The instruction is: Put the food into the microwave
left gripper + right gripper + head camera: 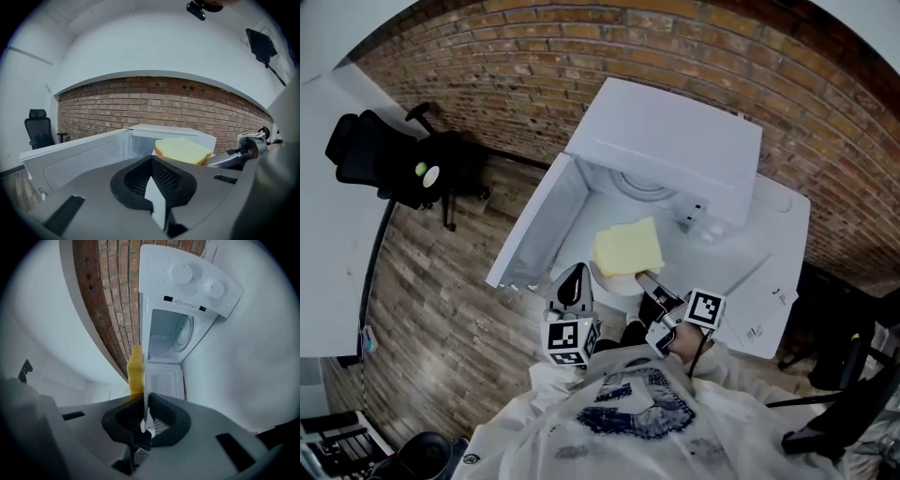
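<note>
A black office chair (370,155) stands far left on the wooden floor (441,309), well apart from the white desk (773,291) set against the brick wall (581,47). The microwave (675,141) sits on that desk near its back edge, and its door (534,225) is swung wide open to the left. Just right of the door, the left gripper (574,286) has its jaws closed on the left rim of a white plate (614,281); its own view shows the rim wedged between them. The plate is held level at the mouth of the open cavity (171,333), not yet inside. On it lies the food (628,247), a pale yellow slab. The right gripper (645,279) pinches the plate's opposite rim, which its own view shows edge-on between closed jaws. Two round knobs (181,273) sit on the microwave's control panel.
</note>
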`<state>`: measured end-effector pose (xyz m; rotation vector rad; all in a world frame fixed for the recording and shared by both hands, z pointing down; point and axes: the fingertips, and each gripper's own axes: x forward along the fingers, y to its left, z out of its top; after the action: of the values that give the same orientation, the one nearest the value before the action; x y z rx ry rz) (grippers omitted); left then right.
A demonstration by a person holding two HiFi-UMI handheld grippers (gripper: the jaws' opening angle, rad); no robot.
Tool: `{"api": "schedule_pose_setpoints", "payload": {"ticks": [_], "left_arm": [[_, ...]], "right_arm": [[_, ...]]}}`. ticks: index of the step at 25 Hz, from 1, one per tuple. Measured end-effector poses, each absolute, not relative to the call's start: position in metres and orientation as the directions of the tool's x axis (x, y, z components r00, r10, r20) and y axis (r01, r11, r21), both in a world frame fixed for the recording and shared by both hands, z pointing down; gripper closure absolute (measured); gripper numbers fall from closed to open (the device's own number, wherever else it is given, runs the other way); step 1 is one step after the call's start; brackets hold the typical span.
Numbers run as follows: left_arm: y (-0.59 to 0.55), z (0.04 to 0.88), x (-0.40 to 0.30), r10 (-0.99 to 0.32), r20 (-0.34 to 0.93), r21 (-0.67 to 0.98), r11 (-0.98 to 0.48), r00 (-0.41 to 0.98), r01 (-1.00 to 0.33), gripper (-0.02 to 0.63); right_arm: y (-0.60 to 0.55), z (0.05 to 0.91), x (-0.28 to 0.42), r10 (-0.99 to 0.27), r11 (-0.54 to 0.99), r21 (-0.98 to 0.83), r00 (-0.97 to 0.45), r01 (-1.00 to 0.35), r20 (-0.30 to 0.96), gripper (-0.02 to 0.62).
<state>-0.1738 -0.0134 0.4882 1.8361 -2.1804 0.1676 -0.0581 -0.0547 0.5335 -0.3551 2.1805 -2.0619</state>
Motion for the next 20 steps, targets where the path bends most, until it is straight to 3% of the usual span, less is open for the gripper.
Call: {"api": "schedule_pose_setpoints", "payload": {"ticks": [20], "left_arm": [[-0.079, 0.495, -0.187, -0.951, 0.308, 0.102, -0.001, 0.033, -0.995, 0.598]], "right_arm": [[-0.091, 0.544, -0.071, -0.384, -0.004, -0.993, -0.917, -0.117, 0.11, 0.566]]}}
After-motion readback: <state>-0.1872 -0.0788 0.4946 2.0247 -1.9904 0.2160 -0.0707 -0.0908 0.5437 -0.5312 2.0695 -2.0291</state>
